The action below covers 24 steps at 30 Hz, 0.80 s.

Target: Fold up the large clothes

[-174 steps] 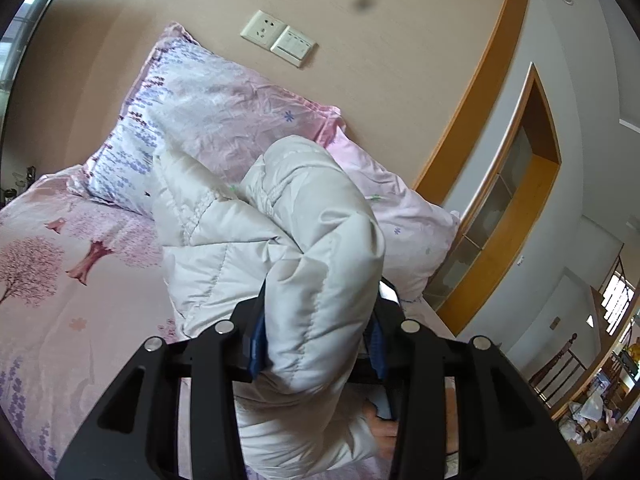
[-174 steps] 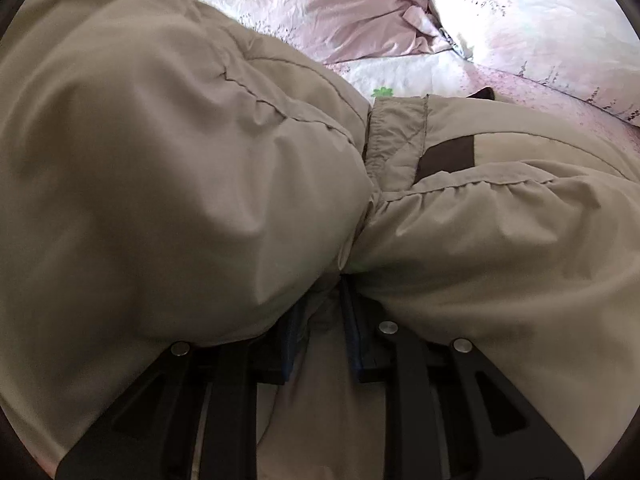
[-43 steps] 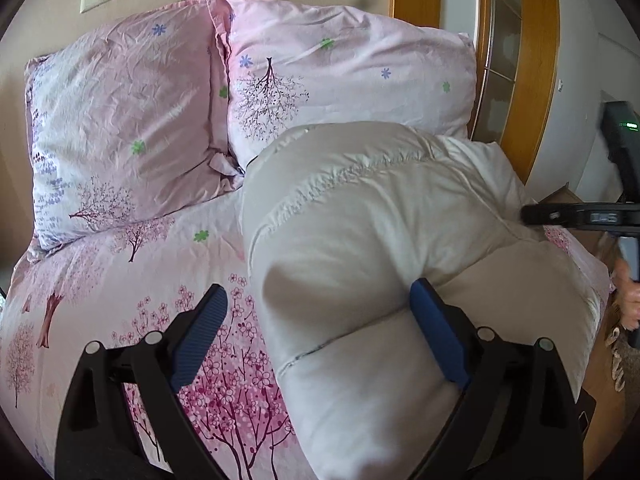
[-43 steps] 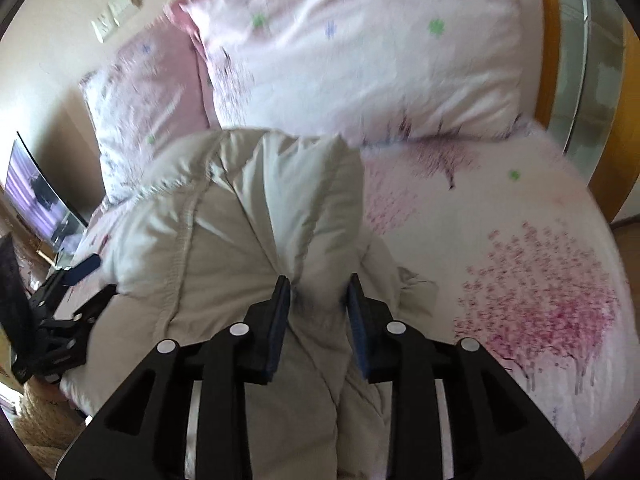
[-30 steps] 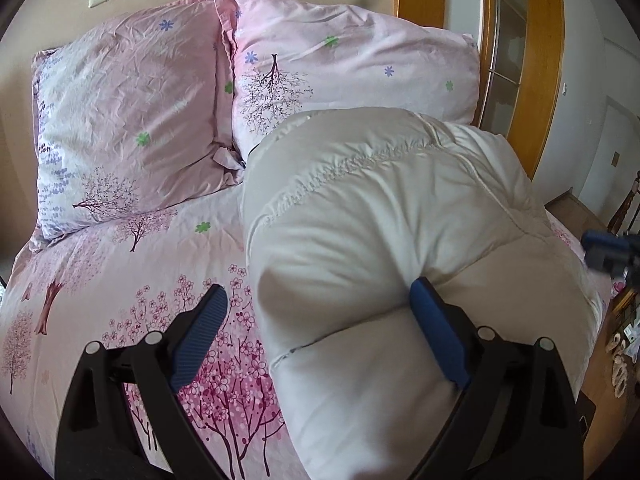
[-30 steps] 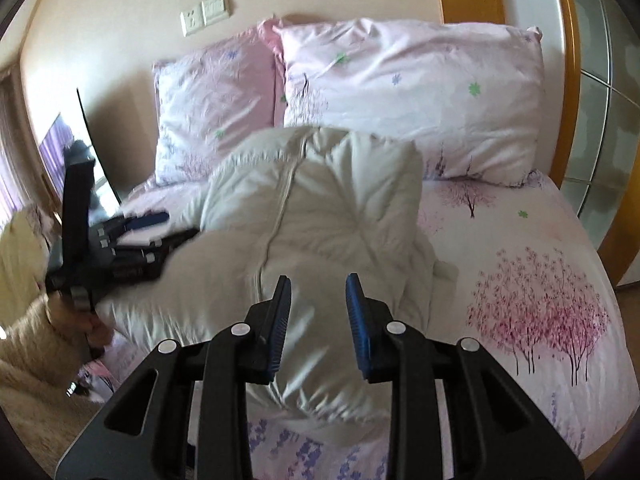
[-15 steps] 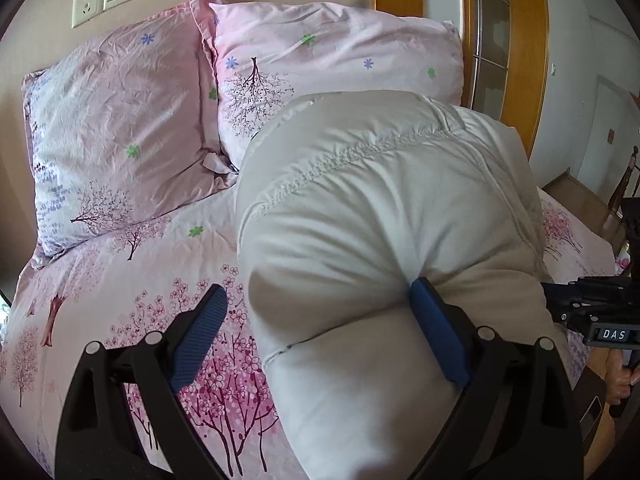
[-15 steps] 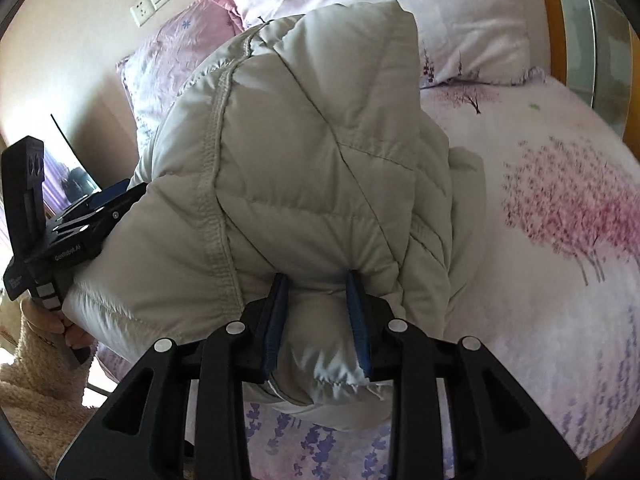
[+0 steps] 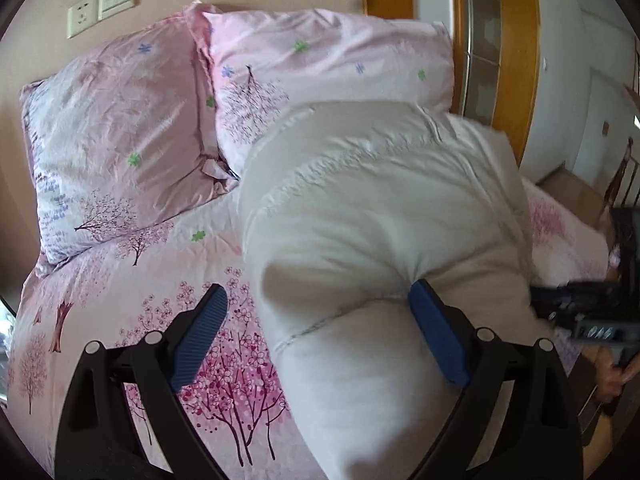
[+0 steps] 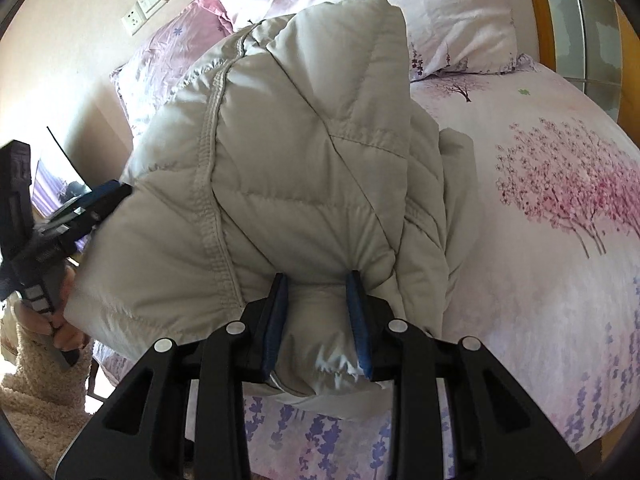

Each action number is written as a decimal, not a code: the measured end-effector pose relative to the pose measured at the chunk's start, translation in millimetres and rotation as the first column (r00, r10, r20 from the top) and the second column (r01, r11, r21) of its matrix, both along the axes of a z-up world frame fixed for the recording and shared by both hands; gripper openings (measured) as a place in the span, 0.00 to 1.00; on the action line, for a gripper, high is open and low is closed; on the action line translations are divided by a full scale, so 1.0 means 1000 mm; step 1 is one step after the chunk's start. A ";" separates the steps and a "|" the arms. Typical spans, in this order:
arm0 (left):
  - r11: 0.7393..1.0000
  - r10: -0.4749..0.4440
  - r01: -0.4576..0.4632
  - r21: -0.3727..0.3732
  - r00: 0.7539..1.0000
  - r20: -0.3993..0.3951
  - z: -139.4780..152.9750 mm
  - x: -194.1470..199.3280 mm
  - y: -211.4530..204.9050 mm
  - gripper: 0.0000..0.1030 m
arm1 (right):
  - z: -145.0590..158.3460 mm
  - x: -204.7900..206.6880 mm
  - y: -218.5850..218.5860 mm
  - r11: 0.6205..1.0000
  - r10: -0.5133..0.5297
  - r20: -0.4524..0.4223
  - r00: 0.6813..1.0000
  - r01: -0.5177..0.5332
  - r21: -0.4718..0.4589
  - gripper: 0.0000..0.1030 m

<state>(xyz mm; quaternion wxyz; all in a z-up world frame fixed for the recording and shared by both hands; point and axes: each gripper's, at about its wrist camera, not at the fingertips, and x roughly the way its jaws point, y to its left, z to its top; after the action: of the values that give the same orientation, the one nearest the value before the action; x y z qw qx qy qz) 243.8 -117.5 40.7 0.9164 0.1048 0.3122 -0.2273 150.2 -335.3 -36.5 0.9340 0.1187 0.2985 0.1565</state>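
A puffy beige down jacket (image 9: 360, 216) lies folded in a thick bundle on the pink flowered bed. My left gripper (image 9: 320, 312) is open wide, its right blue pad pressed into the bundle's near edge and its left pad over the bare sheet. My right gripper (image 10: 318, 304) is shut on a fold of the jacket (image 10: 288, 152) at the bundle's near end. The left gripper also shows in the right wrist view (image 10: 80, 208) at the jacket's left side. The right gripper shows at the far right of the left wrist view (image 9: 592, 312).
Two pink pillows (image 9: 120, 140) (image 9: 320, 64) lean on the wall at the bed's head. A wooden door frame (image 9: 516, 40) stands to the right. The flowered sheet (image 10: 560, 200) lies bare right of the jacket. A screen (image 10: 56, 184) stands left of the bed.
The right gripper came back from above the bed and closed on the jacket's near fold. The left gripper stays open against the bundle, its view shifted slightly.
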 end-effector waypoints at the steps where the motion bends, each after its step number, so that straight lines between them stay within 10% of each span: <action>1: 1.000 0.002 -0.002 0.002 1.000 -0.008 -0.002 0.002 -0.001 0.91 | 0.007 0.000 -0.003 1.000 0.009 -0.011 1.000 -0.009 0.004 0.29; 6: 0.998 -0.024 0.018 -0.059 0.995 -0.095 -0.008 0.014 0.004 0.91 | 0.062 0.010 -0.043 0.989 -0.036 0.065 0.997 0.027 0.143 0.61; 11: 1.000 -0.026 0.025 -0.014 0.997 -0.069 -0.010 0.008 -0.004 0.91 | 0.087 0.064 -0.055 0.978 -0.029 -0.002 1.000 0.029 0.209 0.63; 12: 1.000 -0.028 0.027 -0.015 0.997 -0.073 -0.011 0.009 -0.005 0.91 | 0.085 0.077 -0.055 0.971 -0.015 -0.036 0.999 0.023 0.237 0.55; 13: 0.999 -0.031 0.030 -0.019 0.996 -0.079 -0.011 0.009 -0.005 0.91 | 0.082 0.084 -0.055 0.965 0.002 -0.053 0.999 0.012 0.261 0.27; 24: 0.997 0.024 -0.022 -0.072 0.999 0.022 0.047 0.050 0.018 0.89 | 0.040 0.098 -0.061 0.970 -0.063 -0.216 0.974 0.110 0.216 0.18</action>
<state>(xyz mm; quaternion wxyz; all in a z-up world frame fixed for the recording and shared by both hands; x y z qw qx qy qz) 293.5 -99.8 87.3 0.9257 0.0708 0.2945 -0.2266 248.7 -396.2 3.4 0.8841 0.2531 0.3688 0.1351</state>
